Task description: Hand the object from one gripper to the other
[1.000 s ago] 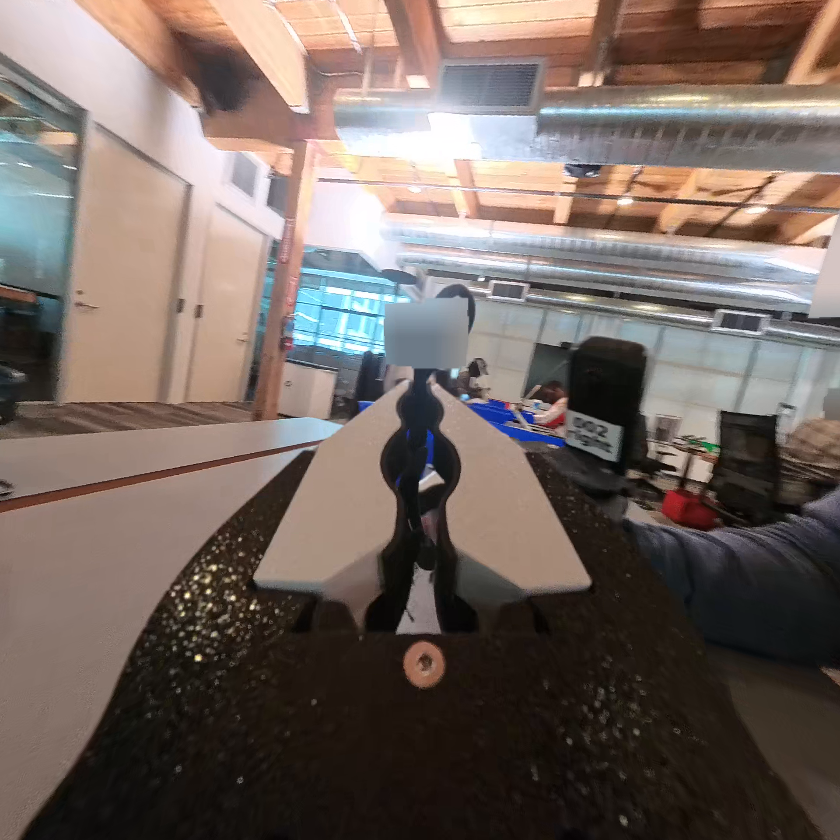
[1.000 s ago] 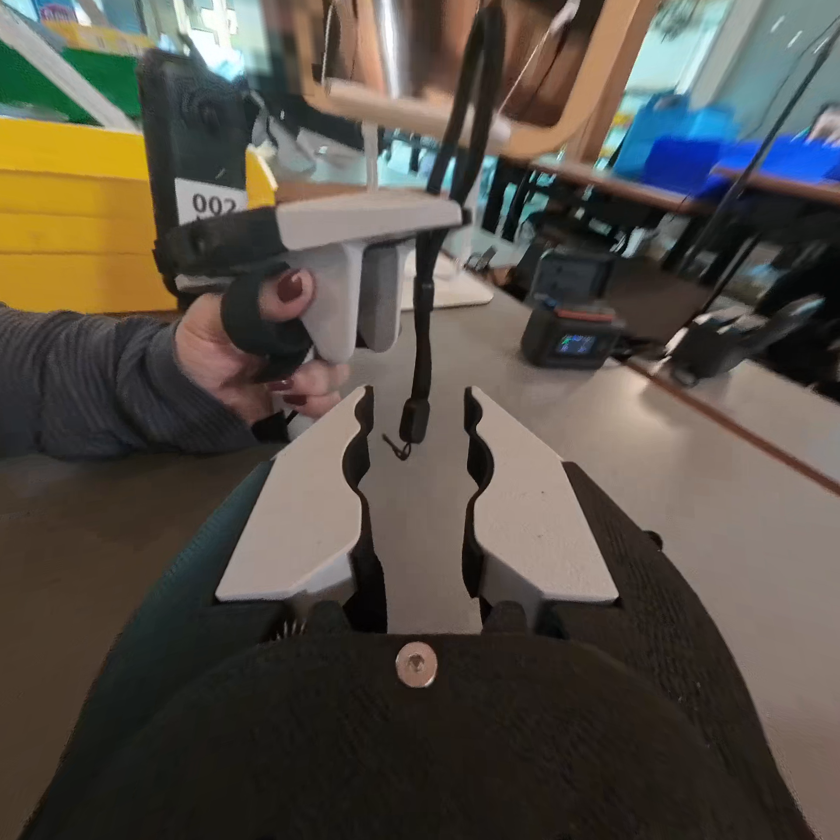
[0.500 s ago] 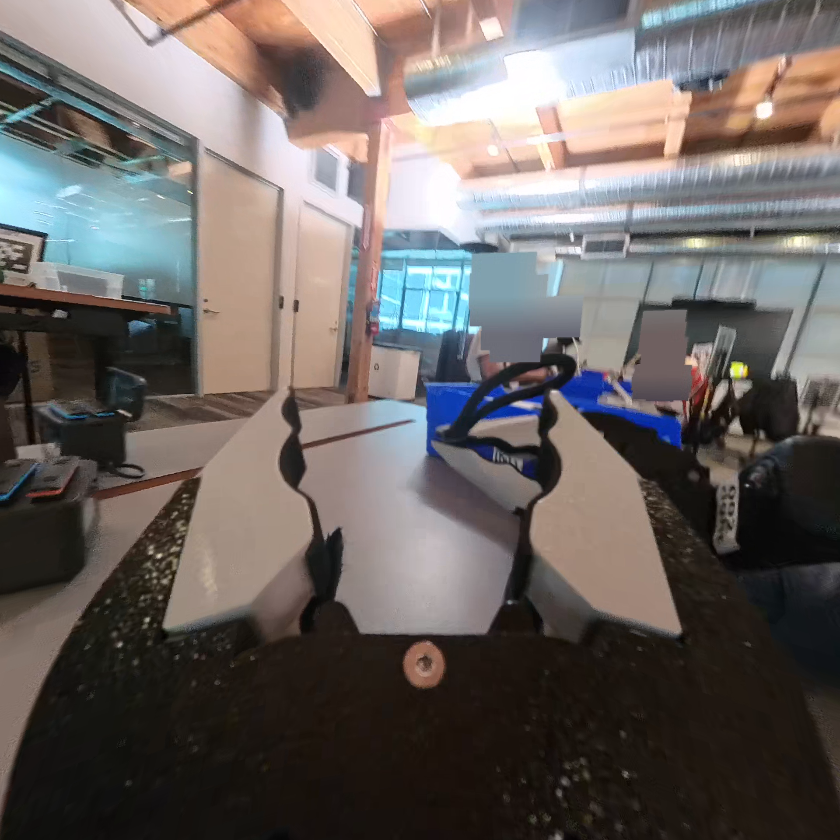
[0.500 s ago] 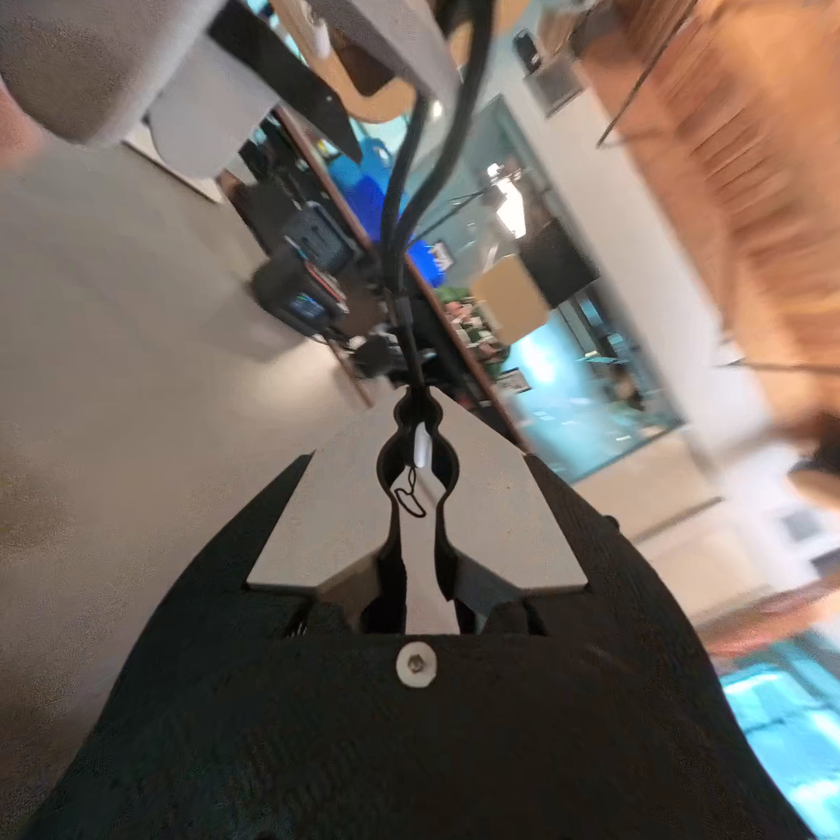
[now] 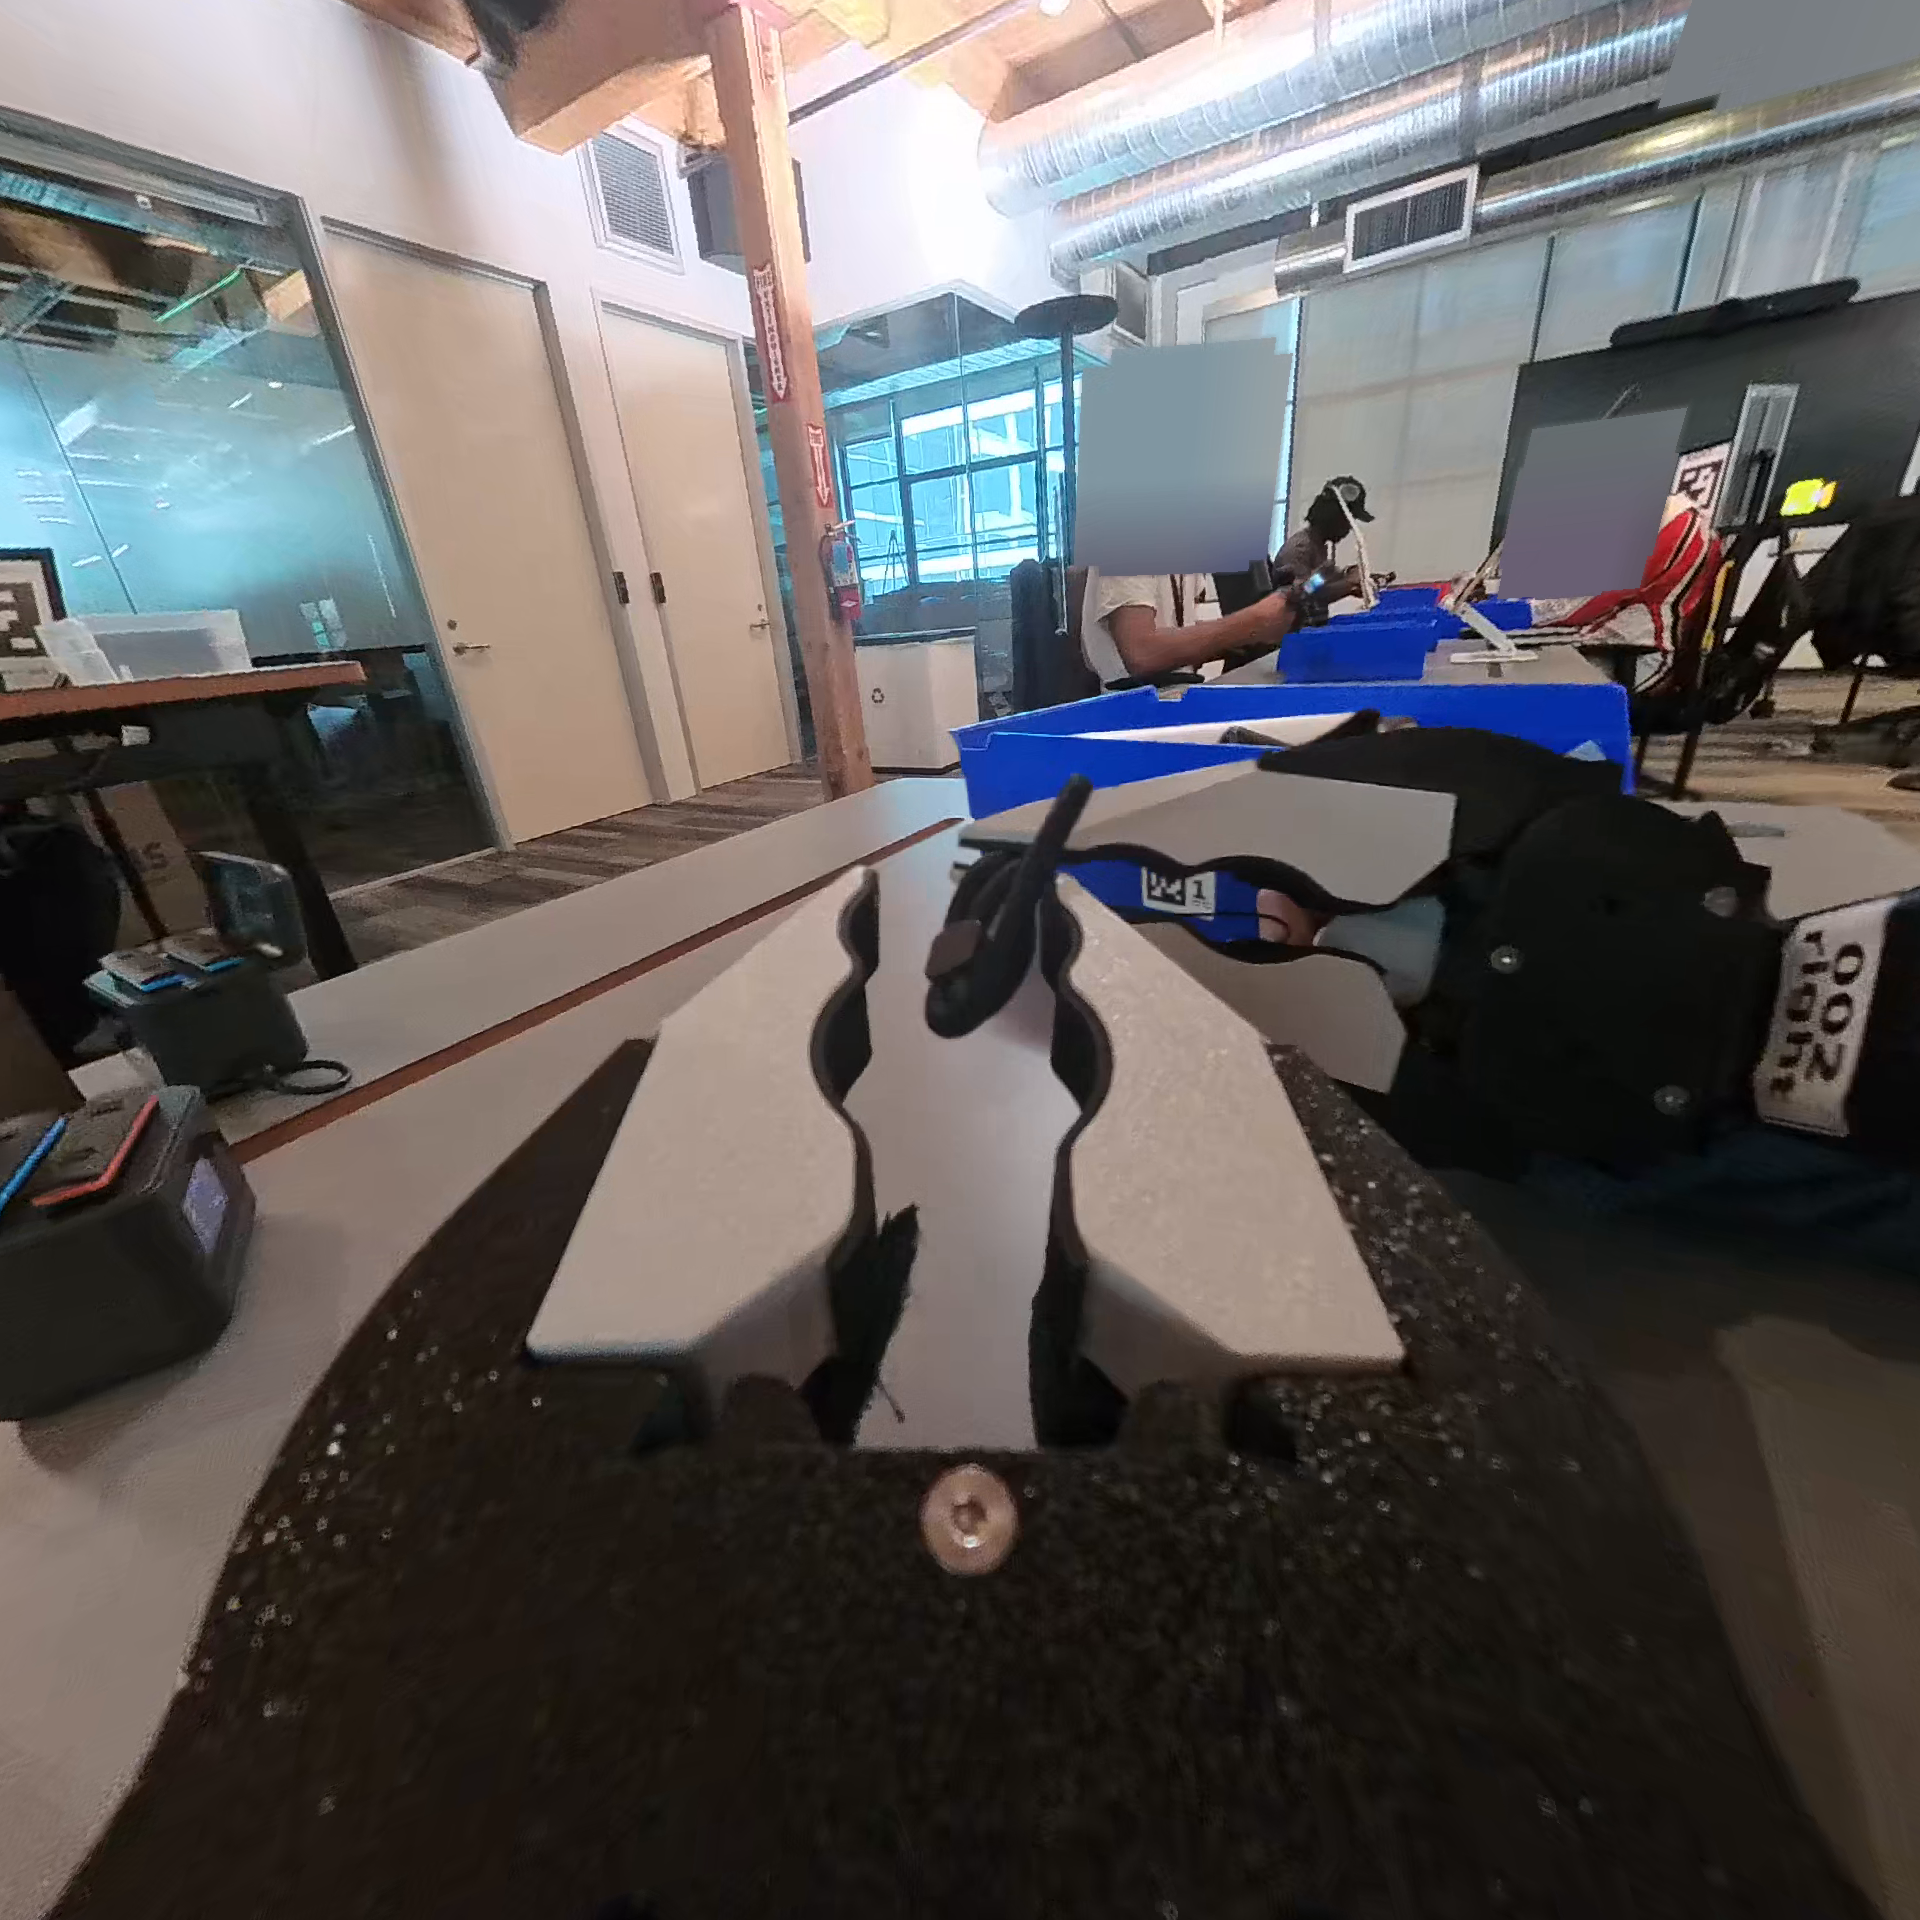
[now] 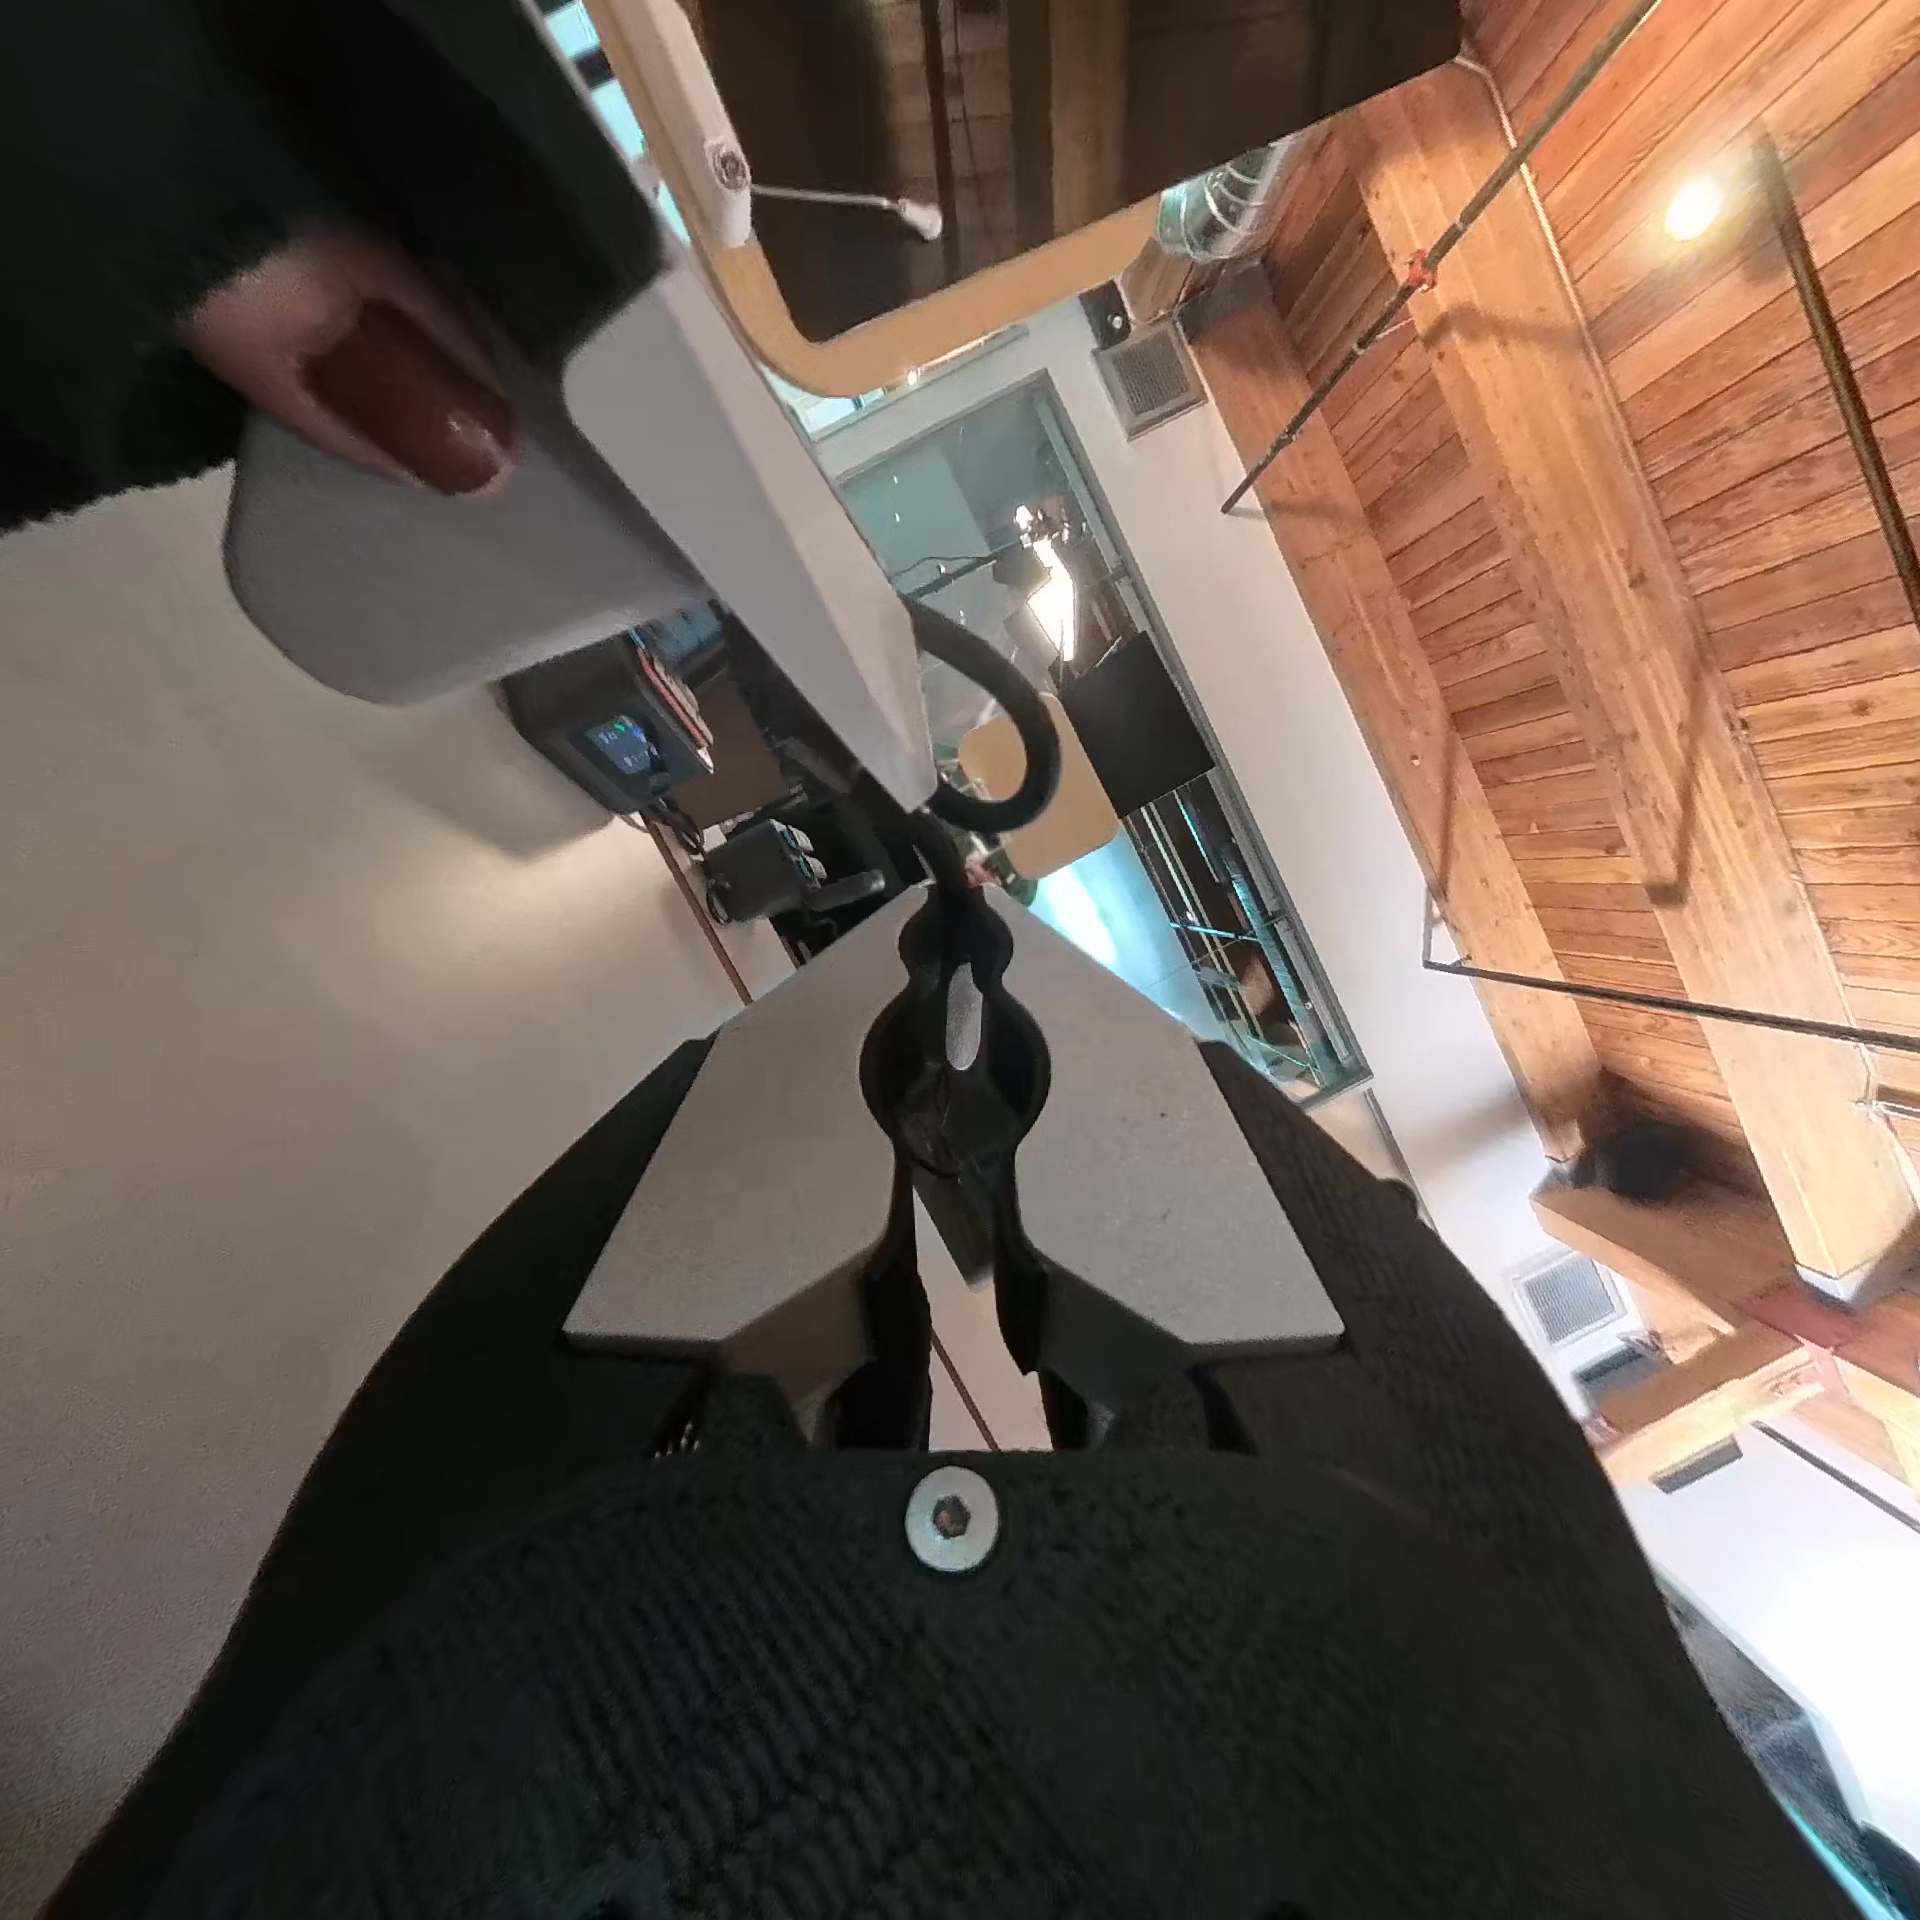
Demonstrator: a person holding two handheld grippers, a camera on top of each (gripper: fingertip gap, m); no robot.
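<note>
Left tongs: my left gripper [image 5: 961, 1049] is spread, nothing between its fingers; bare table [image 5: 436, 1195] shows through the gap.
Right tongs: my right gripper [image 6: 951, 997] is pressed together on the black strap [image 6: 951, 1081], pinching it just behind the tips. In the left view it [image 5: 997, 894] comes in from the right, turned on its side, its tips just ahead of my left tips.
Strap: held in the right tongs only. Its short end with the clasp [image 5: 971, 966] hangs loose in front of my left gap, slightly right of centre; the loop end [image 6: 1013, 769] curls out beyond the right tips.
Contact: the strap end sits close to my left gripper's right finger [image 5: 1174, 1143]; I cannot tell whether it touches.
Key relation: the strap's long axis runs steeply, top leaning away and to the right, crossing the line of my left fingers. It lies straight ahead of the left tongs and closer to them than to anything else.
Stage: judging by this, the hand-over to the right looks made, and the left is free.
Next: if the left takes it again, a small push forward would bring the strap into the gap before closing.
Risk: the strap is limp and thin, so it could swing or slip past the finger scallops.
Around: a blue bin [image 5: 1351, 727] behind the right tongs, a black charger box [image 5: 114, 1247] at my left.
</note>
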